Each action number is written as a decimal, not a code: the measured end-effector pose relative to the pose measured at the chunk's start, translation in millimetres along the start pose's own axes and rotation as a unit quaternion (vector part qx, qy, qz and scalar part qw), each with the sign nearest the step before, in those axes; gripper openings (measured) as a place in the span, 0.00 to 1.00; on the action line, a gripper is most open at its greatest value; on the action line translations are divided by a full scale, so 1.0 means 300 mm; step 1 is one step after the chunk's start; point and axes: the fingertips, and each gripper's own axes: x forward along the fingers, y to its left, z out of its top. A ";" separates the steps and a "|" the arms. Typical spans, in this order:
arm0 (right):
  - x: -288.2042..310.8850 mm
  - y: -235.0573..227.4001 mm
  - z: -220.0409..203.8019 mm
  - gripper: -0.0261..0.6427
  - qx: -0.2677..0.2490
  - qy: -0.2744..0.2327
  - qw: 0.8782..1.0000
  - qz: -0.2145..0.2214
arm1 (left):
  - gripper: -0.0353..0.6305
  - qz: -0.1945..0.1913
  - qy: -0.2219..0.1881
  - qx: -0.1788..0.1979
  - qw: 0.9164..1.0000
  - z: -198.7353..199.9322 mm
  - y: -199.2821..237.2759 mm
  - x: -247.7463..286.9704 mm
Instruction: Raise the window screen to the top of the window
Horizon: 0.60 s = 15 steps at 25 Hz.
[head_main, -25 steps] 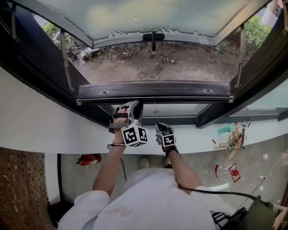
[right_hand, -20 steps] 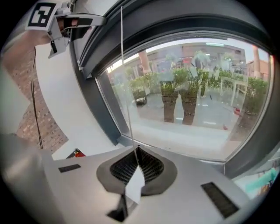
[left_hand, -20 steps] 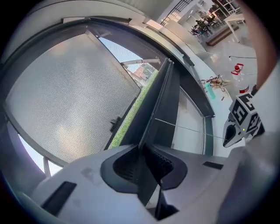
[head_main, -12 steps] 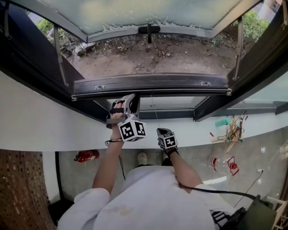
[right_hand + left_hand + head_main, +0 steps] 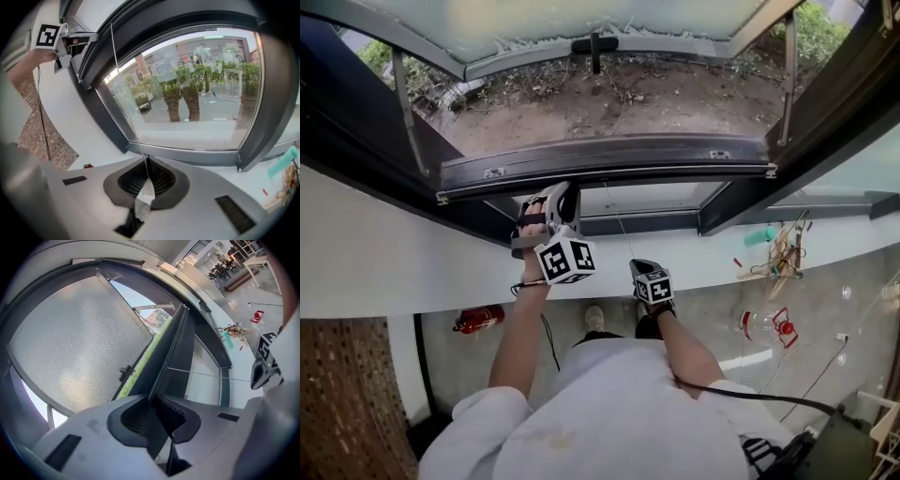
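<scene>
left gripper clamps bar, right gripper cord

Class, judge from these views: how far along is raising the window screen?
Done: both grips are made. In hand: left gripper shut on the screen's bottom bar; right gripper shut on the pull cord. Left: probably most of the lift; the mesh covers the opening, and the bar sits just above the lower pane.
</scene>
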 end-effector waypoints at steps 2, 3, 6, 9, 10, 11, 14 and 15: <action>-0.003 -0.004 -0.006 0.04 0.007 0.002 1.000 -0.001 | 0.11 0.001 0.009 0.014 1.000 -0.001 -0.006 0.001; -0.007 -0.005 -0.012 0.04 0.010 0.003 1.000 -0.001 | 0.11 0.003 0.014 0.024 1.000 -0.003 -0.010 0.000; -0.014 -0.016 -0.013 0.04 0.017 0.005 1.000 0.000 | 0.10 0.007 0.017 0.026 0.999 -0.004 -0.010 0.000; -0.013 -0.035 -0.008 0.04 0.020 0.003 1.000 -0.001 | 0.10 0.002 0.020 0.026 0.999 -0.002 -0.012 0.009; -0.012 -0.036 -0.012 0.04 0.020 0.004 1.000 -0.001 | 0.10 0.000 0.021 0.026 0.999 -0.001 -0.017 0.010; -0.011 -0.034 -0.017 0.04 0.019 0.007 1.000 -0.001 | 0.10 -0.001 0.022 0.025 0.999 -0.001 -0.022 0.009; -0.005 -0.024 -0.025 0.04 0.016 0.018 1.000 -0.004 | 0.10 -0.001 0.023 0.022 0.999 -0.003 -0.022 0.007; -0.008 -0.024 -0.021 0.04 0.015 0.022 1.000 -0.007 | 0.10 -0.001 0.022 0.024 0.999 -0.002 -0.020 0.008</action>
